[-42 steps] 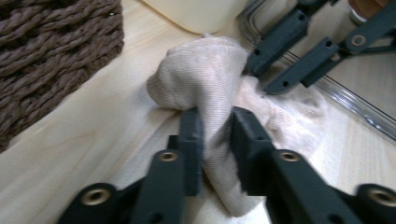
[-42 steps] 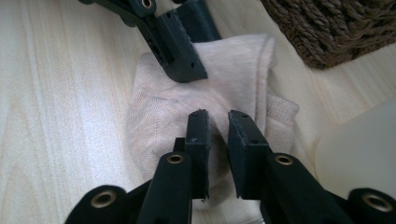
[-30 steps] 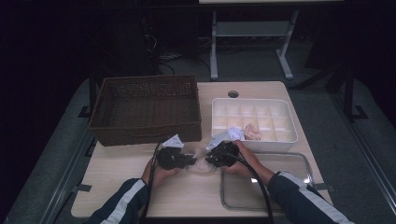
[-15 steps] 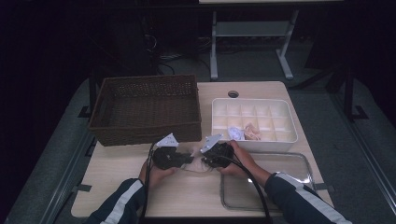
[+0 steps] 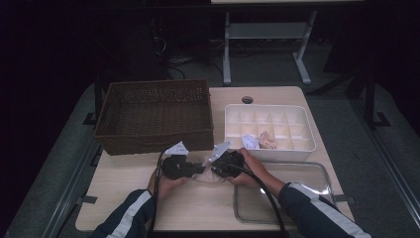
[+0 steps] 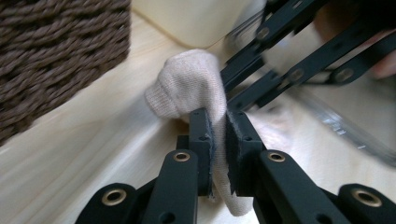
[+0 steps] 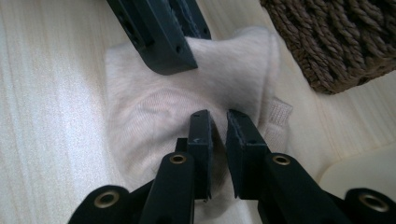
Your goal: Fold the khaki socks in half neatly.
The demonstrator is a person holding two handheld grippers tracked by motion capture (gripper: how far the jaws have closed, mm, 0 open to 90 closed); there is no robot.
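The sock (image 7: 187,98) was a pale cream knit with a ribbed cuff, bunched and creased, lying on the desk (image 5: 124,198) just in front of the wicker basket (image 5: 153,116). The left claw (image 6: 219,140) pinched one fold of it; the right claw (image 7: 218,140) pinched another.

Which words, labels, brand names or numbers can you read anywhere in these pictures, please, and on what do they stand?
None can be read: there is no print on the cream knitted sock, the wicker basket, the white compartment tray, the clear tray or the wooden table.
The left gripper and right gripper, both clamped on the sock, carry no lettering either.
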